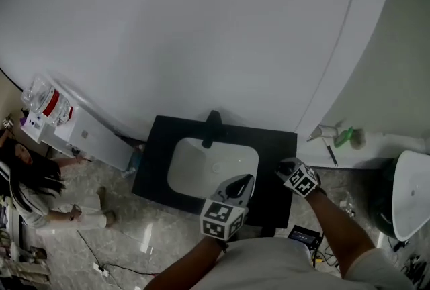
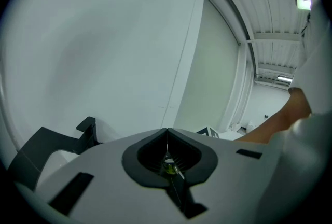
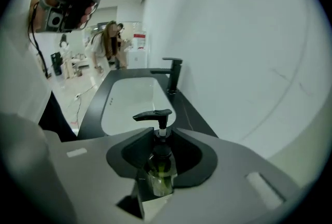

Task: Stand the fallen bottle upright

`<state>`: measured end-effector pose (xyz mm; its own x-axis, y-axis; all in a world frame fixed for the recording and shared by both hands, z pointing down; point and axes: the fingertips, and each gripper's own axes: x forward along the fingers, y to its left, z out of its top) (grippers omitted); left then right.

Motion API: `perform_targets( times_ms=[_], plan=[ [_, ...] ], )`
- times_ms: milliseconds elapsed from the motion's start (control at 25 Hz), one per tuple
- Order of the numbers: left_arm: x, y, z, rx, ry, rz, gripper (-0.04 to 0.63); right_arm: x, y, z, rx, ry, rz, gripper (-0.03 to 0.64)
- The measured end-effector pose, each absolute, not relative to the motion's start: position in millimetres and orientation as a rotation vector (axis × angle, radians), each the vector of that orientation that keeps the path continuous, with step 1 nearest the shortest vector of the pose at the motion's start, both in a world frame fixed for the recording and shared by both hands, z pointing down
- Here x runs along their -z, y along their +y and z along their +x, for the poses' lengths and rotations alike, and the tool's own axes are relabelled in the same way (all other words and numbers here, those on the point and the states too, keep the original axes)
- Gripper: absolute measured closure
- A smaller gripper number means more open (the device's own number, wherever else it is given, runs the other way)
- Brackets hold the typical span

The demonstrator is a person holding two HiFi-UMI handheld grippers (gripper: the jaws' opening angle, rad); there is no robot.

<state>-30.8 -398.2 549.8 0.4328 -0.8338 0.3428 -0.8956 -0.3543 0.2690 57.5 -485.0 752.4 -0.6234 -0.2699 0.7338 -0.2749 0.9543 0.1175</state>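
A clear pump bottle (image 3: 161, 168) with yellow-green liquid and a black pump head stands upright between the jaws of my right gripper (image 3: 160, 136), which is shut on its body. It hangs above the near right part of the black counter (image 3: 111, 89), with the white basin (image 3: 132, 98) and black faucet (image 3: 173, 73) beyond. In the head view my right gripper (image 1: 287, 166) is over the counter's right front and hides the bottle. My left gripper (image 1: 240, 185) hovers at the basin's front edge. Its jaws (image 2: 166, 132) are shut, tips touching, holding nothing.
A white wall rises behind the vanity (image 1: 156, 148). A white cabinet (image 1: 87, 137) stands at the left, and a ledge with small items (image 1: 336, 137) at the right. A person (image 1: 33, 195) sits on the tiled floor at far left. A white fixture (image 1: 411, 195) is at far right.
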Motion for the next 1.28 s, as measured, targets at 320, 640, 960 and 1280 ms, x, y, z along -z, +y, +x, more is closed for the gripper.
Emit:
perform_targets(
  times_ms=[320, 640, 960, 1280],
  plan=[
    [-545.0, -412.9, 10.3, -0.272, -1.357, 2.368, 0.586, -738.9, -488.8, 116.1, -0.202, -2.367, 0.787, 0.509],
    [-539.8, -415.4, 32.5, -0.285, -1.301, 2.41, 0.586, -736.6, -479.8, 128.8, -0.247, -2.377, 0.834, 0.486],
    [-528.4, -422.0, 23.6, -0.212, -1.33, 2.409, 0.586, -715.0, -452.1, 139.4, -0.303, -2.362, 0.878, 0.488],
    [-493.1, -437.0, -0.3, -0.092, -1.411, 2.433, 0.586, -608.5, -444.3, 104.2, -0.12, -2.506, 0.986, 0.576]
  ],
)
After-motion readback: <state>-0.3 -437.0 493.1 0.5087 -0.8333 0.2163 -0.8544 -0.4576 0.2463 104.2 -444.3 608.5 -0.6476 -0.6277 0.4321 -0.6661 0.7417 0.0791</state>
